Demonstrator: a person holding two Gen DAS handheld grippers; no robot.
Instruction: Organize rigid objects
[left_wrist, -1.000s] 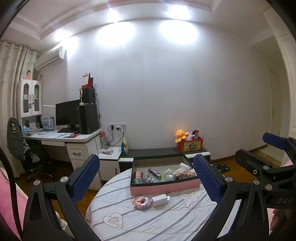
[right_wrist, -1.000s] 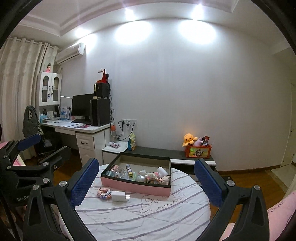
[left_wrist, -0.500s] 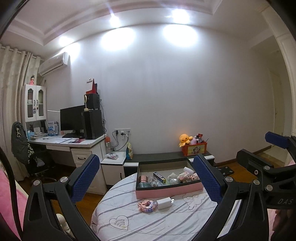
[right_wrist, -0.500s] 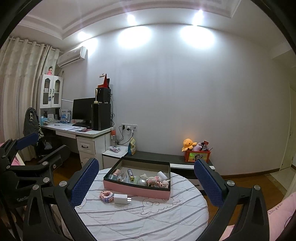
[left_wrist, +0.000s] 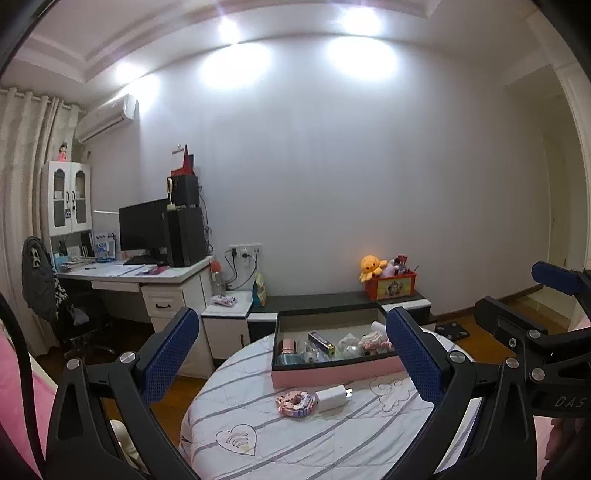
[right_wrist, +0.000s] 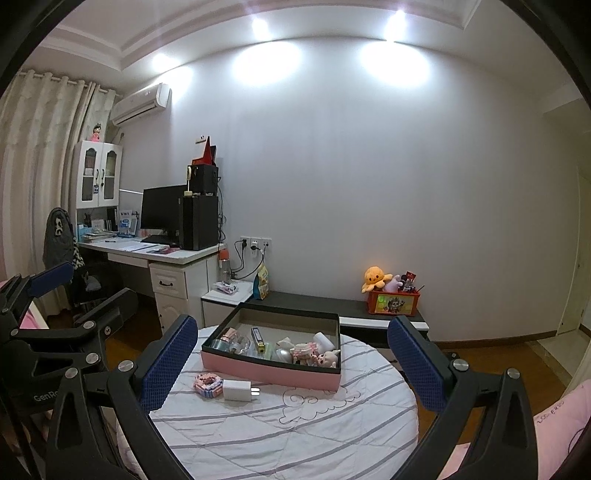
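Note:
A pink box (left_wrist: 338, 373) (right_wrist: 269, 367) with a dark rim stands on the round table (left_wrist: 295, 443) (right_wrist: 288, 424) and holds several small items. In front of it lie a pink ring-shaped toy (left_wrist: 294, 403) (right_wrist: 207, 385) and a white charger plug (left_wrist: 332, 397) (right_wrist: 238, 390), side by side. My left gripper (left_wrist: 295, 365) is open and empty, held back from the table. My right gripper (right_wrist: 291, 369) is open and empty too, also short of the table. The left gripper shows at the left edge of the right wrist view.
A desk (right_wrist: 155, 254) with monitor and computer tower stands at the left wall, with a chair (left_wrist: 40, 280) beside it. A low black bench (right_wrist: 347, 306) behind the table carries an orange toy bin (right_wrist: 393, 301). Pink bedding (left_wrist: 22, 398) lies at the left.
Both grippers have drawn back and risen slightly, so the table and box look smaller and lower. The box, toy and plug have not moved. Both grippers stay open.

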